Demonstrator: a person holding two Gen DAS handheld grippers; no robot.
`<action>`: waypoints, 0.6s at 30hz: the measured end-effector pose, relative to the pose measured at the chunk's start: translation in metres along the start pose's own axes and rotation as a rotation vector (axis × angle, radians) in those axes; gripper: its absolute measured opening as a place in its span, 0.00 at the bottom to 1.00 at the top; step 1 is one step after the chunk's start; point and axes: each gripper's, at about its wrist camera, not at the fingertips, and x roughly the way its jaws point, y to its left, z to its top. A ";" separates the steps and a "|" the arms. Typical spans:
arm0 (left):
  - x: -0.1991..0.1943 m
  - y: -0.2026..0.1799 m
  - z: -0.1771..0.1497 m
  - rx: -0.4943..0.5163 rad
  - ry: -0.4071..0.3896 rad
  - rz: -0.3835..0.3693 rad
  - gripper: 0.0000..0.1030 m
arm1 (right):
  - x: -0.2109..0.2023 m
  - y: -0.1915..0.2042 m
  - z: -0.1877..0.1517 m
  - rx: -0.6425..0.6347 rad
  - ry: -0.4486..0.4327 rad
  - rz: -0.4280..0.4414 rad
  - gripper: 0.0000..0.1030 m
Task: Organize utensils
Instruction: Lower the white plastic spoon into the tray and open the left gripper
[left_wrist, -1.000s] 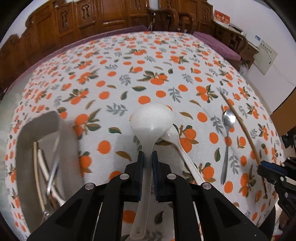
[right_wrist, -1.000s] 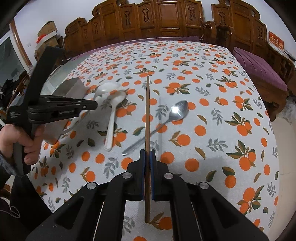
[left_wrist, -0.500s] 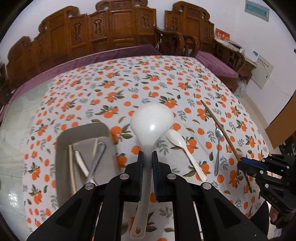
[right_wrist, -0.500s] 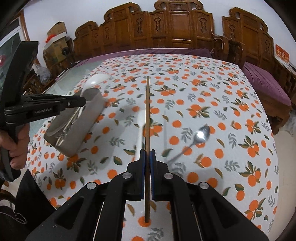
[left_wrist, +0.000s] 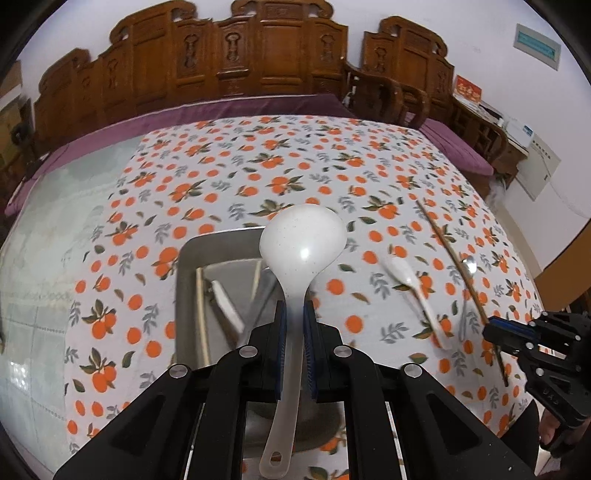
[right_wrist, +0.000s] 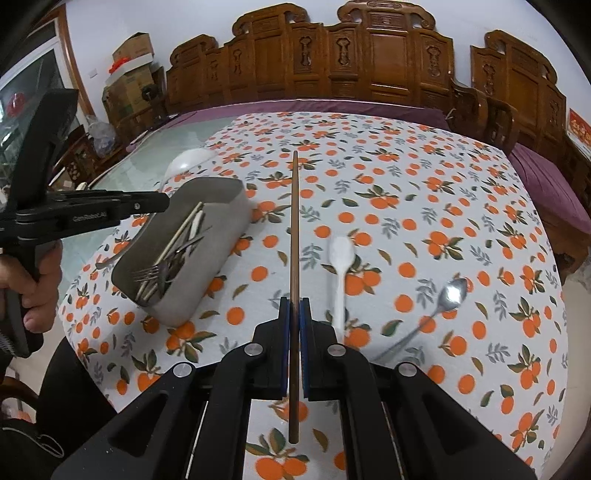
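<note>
My left gripper (left_wrist: 294, 312) is shut on the handle of a large white ladle (left_wrist: 303, 240), whose bowl hangs above the far end of a grey metal tray (left_wrist: 186, 280). The tray (right_wrist: 210, 254) holds forks, chopsticks and other utensils. My right gripper (right_wrist: 294, 308) is shut on a brown chopstick (right_wrist: 294, 229), held in the air and pointing away. A small white spoon (right_wrist: 340, 258) and a metal spoon (right_wrist: 448, 295) lie on the cloth to the right of the tray. The left gripper (right_wrist: 162, 205) shows in the right wrist view over the tray's left side.
An orange-patterned tablecloth (right_wrist: 406, 206) covers the table, with bare glass (left_wrist: 44, 229) at the left. Carved wooden chairs (right_wrist: 369, 62) line the far side. A person's hand (right_wrist: 37, 291) holds the left gripper. The right gripper (left_wrist: 495, 330) appears at the right of the left wrist view.
Both grippers rose and shifted left with their loads. The ladle now hangs over the tray instead of over the cloth. The chopstick came off the cloth toward the tray.
</note>
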 end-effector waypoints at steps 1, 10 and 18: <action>0.003 0.005 -0.001 -0.006 0.005 0.004 0.08 | 0.001 0.002 0.001 -0.004 0.002 0.002 0.06; 0.033 0.030 -0.006 -0.054 0.060 0.014 0.08 | 0.009 0.013 0.007 -0.021 0.018 0.008 0.06; 0.056 0.036 -0.007 -0.065 0.100 0.024 0.08 | 0.012 0.013 0.005 -0.020 0.030 0.012 0.06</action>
